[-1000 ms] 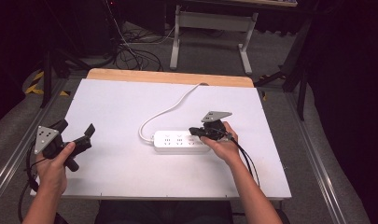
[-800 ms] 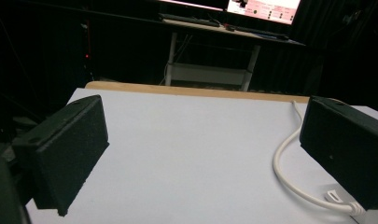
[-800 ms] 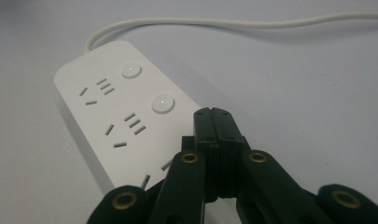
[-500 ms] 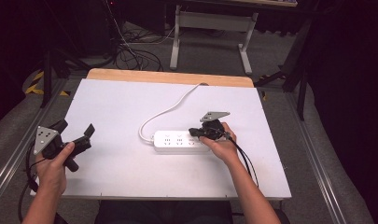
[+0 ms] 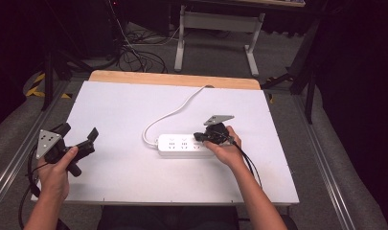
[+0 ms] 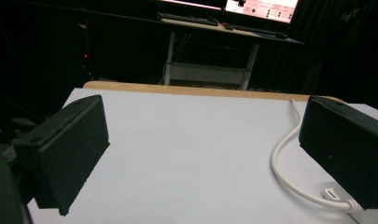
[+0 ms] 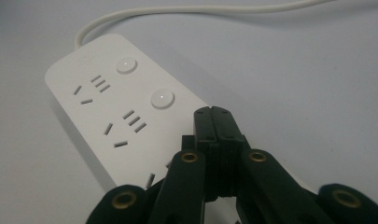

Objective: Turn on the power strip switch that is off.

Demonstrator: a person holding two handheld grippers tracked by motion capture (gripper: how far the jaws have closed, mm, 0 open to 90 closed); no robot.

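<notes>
The strip (image 5: 184, 145) lies mid-tabletop, toward the right edge. The right gripper (image 7: 218, 122), jaws closed on nothing, bears on its near end, probably to press a button. The left gripper (image 5: 76, 142) waits wide open, empty, near the left edge.

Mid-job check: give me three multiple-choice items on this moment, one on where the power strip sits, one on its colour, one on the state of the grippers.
1. Where is the power strip on the table?
A. near the middle, by the right gripper
B. at the far left edge
C. hanging off the near edge

2. What colour is the power strip's cord?
A. black
B. white
C. orange

3. How do the grippers stand?
A. both open
B. left gripper open, right shut
C. left shut, right open

Answers: 1 A, the high view shows it mid-table under the right gripper. 2 B, the cord is white like the strip. 3 B, the left jaws stand wide apart while the right jaws meet over the strip.
</notes>
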